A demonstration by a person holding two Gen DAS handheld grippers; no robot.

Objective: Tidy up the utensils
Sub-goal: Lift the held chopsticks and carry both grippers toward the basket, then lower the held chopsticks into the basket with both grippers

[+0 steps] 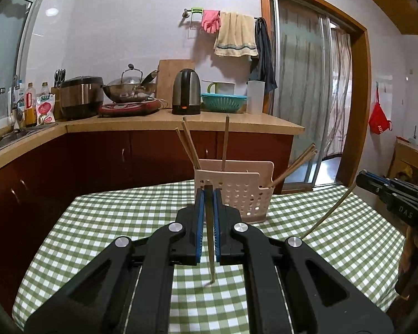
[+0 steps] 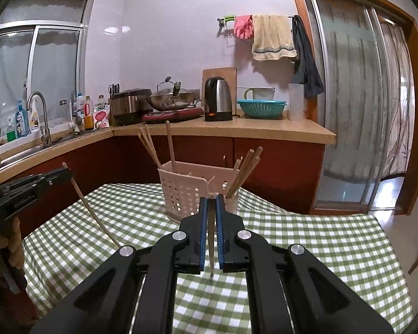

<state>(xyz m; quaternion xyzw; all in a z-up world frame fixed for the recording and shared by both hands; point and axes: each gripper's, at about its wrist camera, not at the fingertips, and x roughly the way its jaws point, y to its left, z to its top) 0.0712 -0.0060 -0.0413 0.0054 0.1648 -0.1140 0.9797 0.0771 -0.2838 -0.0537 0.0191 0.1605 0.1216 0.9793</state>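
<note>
A beige perforated utensil holder [image 1: 245, 197] [image 2: 181, 192] stands on the green checked tablecloth [image 1: 111, 222] [image 2: 306, 239]. Several wooden chopsticks [image 1: 191, 146] [image 2: 170, 144] lean in its compartments. My left gripper [image 1: 208, 194] is shut on a single chopstick [image 1: 211, 264], which hangs tip-down between the blue pads just in front of the holder. My right gripper [image 2: 211, 201] is likewise shut on another chopstick [image 2: 211, 261], also near the holder. Each view shows the other gripper at its edge: the right gripper [image 1: 361, 176] with its slanted chopstick [image 1: 331, 208], the left gripper [image 2: 65, 172] with its slanted chopstick [image 2: 94, 211].
Behind the table runs a kitchen counter [image 1: 181, 121] with a rice cooker [image 1: 80, 97], a wok [image 1: 129, 87], a kettle [image 1: 186, 91] and a teal colander [image 1: 223, 101]. A sink with a tap [image 2: 39, 114] is at the left, a glass sliding door [image 2: 348, 111] at the right.
</note>
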